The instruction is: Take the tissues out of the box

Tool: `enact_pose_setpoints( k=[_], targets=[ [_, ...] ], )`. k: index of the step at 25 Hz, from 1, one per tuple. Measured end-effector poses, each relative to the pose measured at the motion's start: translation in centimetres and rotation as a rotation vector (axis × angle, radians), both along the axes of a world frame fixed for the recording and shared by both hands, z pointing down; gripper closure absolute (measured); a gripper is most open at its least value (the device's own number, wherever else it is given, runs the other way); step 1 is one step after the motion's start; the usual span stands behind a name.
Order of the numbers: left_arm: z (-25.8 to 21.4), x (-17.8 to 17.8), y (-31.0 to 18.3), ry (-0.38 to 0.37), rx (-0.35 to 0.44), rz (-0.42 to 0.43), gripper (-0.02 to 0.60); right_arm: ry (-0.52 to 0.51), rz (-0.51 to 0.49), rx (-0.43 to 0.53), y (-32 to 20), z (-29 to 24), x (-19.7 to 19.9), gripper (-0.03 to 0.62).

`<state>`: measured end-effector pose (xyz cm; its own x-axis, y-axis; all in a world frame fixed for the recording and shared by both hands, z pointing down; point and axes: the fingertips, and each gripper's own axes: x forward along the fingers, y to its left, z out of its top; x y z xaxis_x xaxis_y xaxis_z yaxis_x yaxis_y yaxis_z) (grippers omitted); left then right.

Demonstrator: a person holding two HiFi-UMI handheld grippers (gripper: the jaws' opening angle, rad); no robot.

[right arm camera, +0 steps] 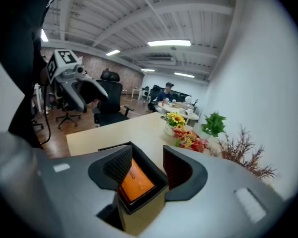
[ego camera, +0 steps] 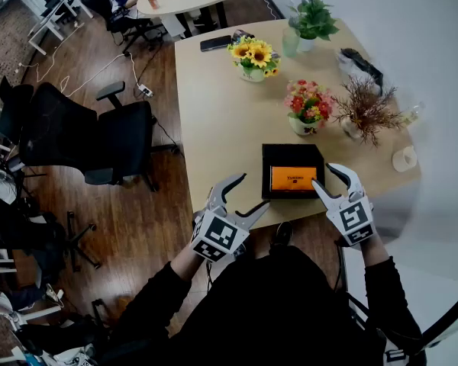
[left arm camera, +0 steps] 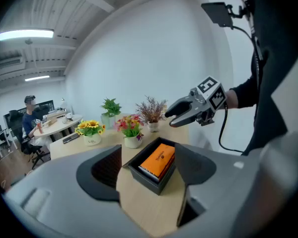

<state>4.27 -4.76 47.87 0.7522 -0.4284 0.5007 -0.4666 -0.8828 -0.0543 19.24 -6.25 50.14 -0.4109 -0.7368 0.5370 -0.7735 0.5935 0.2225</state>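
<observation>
Sitting low in the black box [ego camera: 267, 166], near the 6 o'clock edge of the worktop [ego camera: 221, 120]: the orange tissue pack [ego camera: 293, 178], flat, label up, filling most of the inside. No lid on top, so reachable straight from above. Nothing else in there, as far as can be made out.

Over to the right gripper [ego camera: 324, 175], poised at 3 o'clock of the box, tips right above its rim. Fingers roughly half apart and gripping nothing, with the pack framed between them in the right gripper view. Looks lined up for a drop onto the pack, gap probably set to suit its width. No contact with pack or box.

Now the left gripper [ego camera: 253, 192], hanging at 8 o'clock of the box, just off the worktop's near edge. Fingers spread as wide as possible, empty. Pointed at the box's near wall, so likely parked there to steady the box during the lift.

Farther back toward 12 o'clock: sunflowers [ego camera: 253, 54] and a green plant [ego camera: 311, 17], well apart from the action.
</observation>
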Motion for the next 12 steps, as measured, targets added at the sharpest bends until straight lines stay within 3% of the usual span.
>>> enact_pose_setpoints(
  k=[3, 5, 9, 12],
  targets=[
    [0.5, 2.7, -3.1, -0.063, 0.072, 0.036, 0.311, 0.093, -0.135, -0.081, -2.0, 2.3, -0.6, 0.358],
    [2.4, 4.5, -3.9, -0.144, 0.068, 0.110, 0.342, 0.186, -0.237, -0.150, -2.3, 4.3, -1.1, 0.352],
    [8.5, 7.4, -3.4, -0.347, -0.061, 0.309, 0.325, 0.337, -0.411, -0.297, -2.1, 8.6, -1.9, 0.352],
    [12.3, 8.4, -3.4, -0.481, -0.146, 0.376, 0.266, 0.308, -0.450, -0.398, -2.7, 10.5, -2.2, 0.352]
  ],
)
